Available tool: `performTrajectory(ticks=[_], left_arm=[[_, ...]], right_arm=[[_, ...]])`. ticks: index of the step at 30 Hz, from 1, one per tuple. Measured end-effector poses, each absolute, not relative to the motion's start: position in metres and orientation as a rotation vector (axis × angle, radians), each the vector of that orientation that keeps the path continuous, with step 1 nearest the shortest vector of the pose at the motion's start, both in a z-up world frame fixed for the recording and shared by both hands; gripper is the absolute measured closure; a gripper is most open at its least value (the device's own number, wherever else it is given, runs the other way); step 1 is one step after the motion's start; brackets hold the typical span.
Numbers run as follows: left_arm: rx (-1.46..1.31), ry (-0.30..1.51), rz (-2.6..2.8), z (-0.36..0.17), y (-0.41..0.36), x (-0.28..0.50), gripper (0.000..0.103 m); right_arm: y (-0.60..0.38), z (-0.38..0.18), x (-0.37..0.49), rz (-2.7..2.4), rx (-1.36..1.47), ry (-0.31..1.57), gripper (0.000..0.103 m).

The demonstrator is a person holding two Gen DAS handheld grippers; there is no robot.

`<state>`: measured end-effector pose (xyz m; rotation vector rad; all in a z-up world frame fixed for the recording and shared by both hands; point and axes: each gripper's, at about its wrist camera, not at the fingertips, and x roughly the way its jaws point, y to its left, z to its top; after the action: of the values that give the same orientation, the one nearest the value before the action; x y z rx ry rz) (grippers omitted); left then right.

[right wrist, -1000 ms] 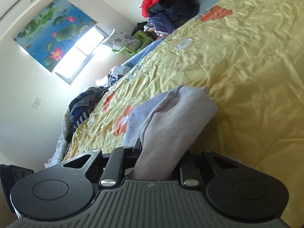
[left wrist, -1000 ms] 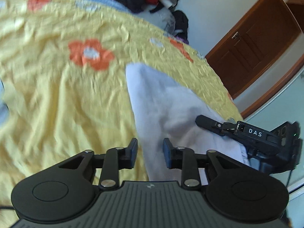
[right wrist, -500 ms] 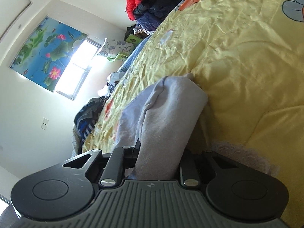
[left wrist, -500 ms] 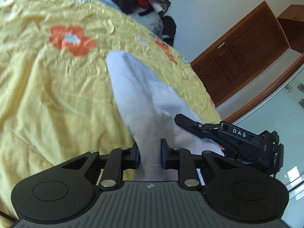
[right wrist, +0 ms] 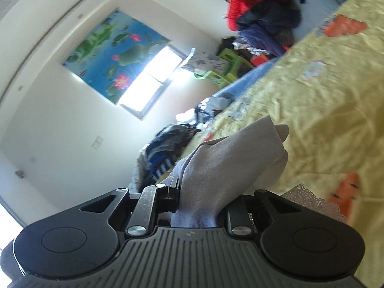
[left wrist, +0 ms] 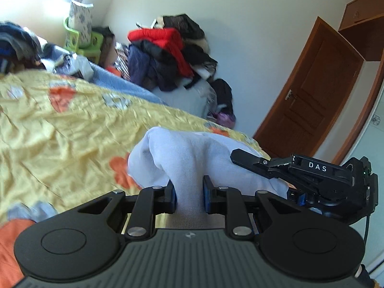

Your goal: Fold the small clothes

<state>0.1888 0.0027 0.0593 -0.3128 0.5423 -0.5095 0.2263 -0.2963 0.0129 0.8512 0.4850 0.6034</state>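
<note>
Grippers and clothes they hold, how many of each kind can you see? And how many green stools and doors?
Grippers: 2, the left gripper and the right gripper, both shut on the cloth
Pale garment: 1
Green stool: 1
Wooden door: 1
Total: 5

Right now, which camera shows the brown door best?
The left wrist view. The brown door stands whole at the right there, closed, with its handle visible, beyond the right hand-held gripper that grips the pale garment. The right wrist view shows none of it: only window, wall and bed.
</note>
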Motion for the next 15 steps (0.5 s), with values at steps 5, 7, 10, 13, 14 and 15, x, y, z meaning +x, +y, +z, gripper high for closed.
performTrajectory(ticks=[5, 7, 10, 13, 14, 15], left_arm=[[-0.314, 0.773, -0.478, 0.026, 0.017, 0.191, 0.082], [-0.371, 0.907, -0.478, -0.001, 0.025, 0.19, 0.082], [-0.44, 0.977, -0.49, -0.027, 0.035, 0.185, 0.081], [-0.525, 0.993, -0.492, -0.033, 0.048, 0.182, 0.077], [-0.556, 0.999, -0.497, -0.034, 0.053, 0.181, 0.076], [-0.578, 1.002, -0.504, -0.036, 0.057, 0.176, 0.071]], right_arm=[[-0.279, -0.025, 0.23, 0.542, 0.87, 0.684, 0.077], [-0.273, -0.044, 0.221, 0.513, 0.83, 0.77, 0.076], [-0.271, -0.062, 0.206, 0.485, 0.825, 0.825, 0.07], [-0.28, -0.064, 0.192, 0.481, 0.832, 0.82, 0.043], [-0.284, -0.061, 0.187, 0.478, 0.818, 0.812, 0.042], [-0.287, -0.058, 0.182, 0.474, 0.8, 0.805, 0.041]])
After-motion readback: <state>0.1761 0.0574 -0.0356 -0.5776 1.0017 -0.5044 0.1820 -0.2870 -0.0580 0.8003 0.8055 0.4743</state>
